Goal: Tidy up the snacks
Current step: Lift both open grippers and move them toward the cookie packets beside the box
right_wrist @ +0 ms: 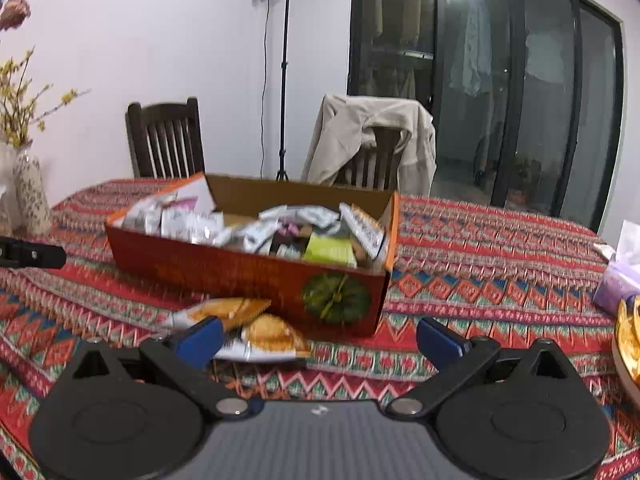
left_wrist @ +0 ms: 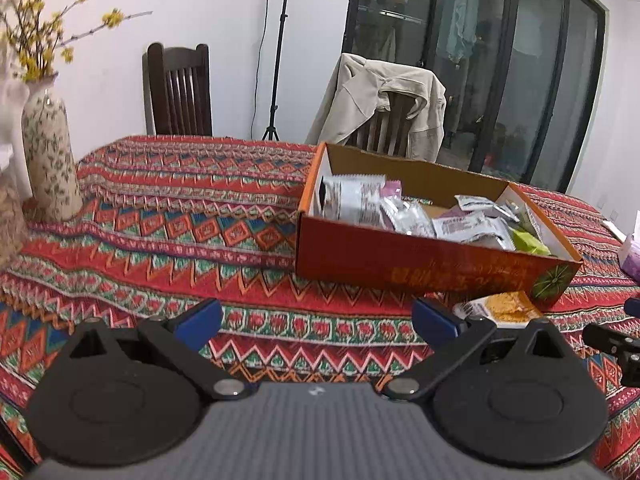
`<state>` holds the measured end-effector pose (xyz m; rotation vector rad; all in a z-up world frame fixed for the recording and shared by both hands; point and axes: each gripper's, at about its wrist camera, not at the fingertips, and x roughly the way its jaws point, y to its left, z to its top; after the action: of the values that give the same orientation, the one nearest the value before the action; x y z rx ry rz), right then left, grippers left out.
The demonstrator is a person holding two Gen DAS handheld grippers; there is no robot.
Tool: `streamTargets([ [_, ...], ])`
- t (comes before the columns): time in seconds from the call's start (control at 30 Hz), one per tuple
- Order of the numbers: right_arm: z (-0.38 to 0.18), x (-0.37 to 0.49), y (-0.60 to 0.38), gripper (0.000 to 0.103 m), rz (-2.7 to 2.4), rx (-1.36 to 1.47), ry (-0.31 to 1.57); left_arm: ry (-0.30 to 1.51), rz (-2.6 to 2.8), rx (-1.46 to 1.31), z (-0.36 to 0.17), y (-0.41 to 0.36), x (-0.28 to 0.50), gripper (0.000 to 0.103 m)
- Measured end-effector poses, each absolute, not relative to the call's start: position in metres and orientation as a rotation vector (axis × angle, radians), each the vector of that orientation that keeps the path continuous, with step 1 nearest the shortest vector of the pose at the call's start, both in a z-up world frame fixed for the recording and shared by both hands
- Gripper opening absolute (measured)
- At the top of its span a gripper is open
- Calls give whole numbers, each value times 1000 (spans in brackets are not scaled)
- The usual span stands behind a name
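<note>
Both jaws spread, empty. Snack packet (right_wrist: 240, 330) lies crosswise just ahead-left of right gripper (right_wrist: 318, 340); left gripper (left_wrist: 316, 322) farther.

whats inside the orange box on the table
The orange box holds a loose heap of snack packets: mostly silver-white wrappers, a green packet at its right end, some purple ones. Whatever lies under the heap is covered.

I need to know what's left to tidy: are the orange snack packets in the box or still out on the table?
Out. The orange snack packets lie on the tablecloth in front of the orange box, outside its wall.
</note>
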<state>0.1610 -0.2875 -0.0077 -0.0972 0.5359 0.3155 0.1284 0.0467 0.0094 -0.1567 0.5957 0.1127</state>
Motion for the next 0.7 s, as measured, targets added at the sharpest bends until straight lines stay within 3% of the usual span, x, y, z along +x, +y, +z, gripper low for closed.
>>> streamTargets([
  [0.6, -46, 229, -227, 103, 395, -172, 726, 627, 72, -210, -9, 56, 132, 103],
  [0.7, -56, 237, -232, 93, 424, -105, 742, 643, 55, -221, -12, 57, 134, 103],
])
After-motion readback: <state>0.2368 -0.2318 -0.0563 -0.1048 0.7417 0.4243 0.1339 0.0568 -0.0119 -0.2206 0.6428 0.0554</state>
